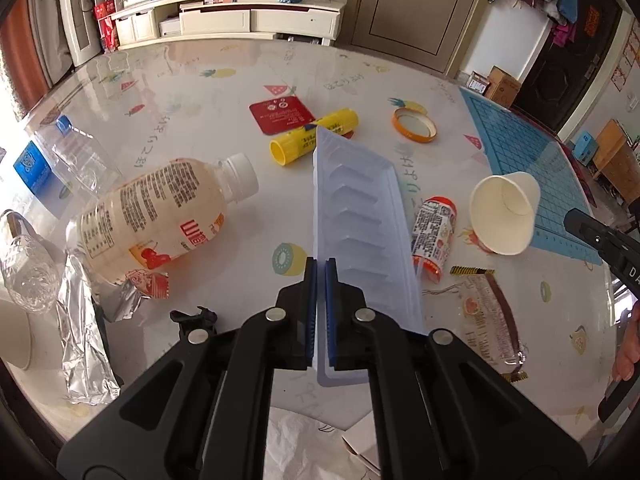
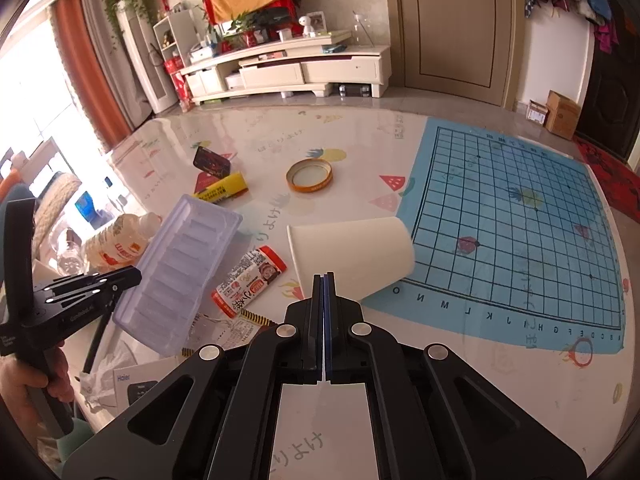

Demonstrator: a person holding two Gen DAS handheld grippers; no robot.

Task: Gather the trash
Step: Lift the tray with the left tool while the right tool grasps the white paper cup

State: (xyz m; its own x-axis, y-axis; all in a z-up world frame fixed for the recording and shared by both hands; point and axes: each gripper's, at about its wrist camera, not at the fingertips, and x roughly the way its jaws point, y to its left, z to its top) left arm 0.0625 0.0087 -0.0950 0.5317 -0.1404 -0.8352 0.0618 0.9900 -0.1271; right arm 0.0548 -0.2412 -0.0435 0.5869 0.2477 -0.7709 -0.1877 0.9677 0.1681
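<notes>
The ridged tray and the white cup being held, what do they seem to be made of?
The tray looks like thin, translucent, moulded plastic: pale, glossy, with the table showing faintly through. The cup looks like matte white paper, with a rolled rim and no shine, though that is a guess.

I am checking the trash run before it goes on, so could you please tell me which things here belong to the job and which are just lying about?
Job:
- plastic tray, gripped by left gripper
- paper cup, rim pinched by right gripper
- bottle
- small bottle
- wrapper
- foil
- lid
- glue stick

Lying about:
- grid mat
- TV cabinet
- cardboard box
</notes>
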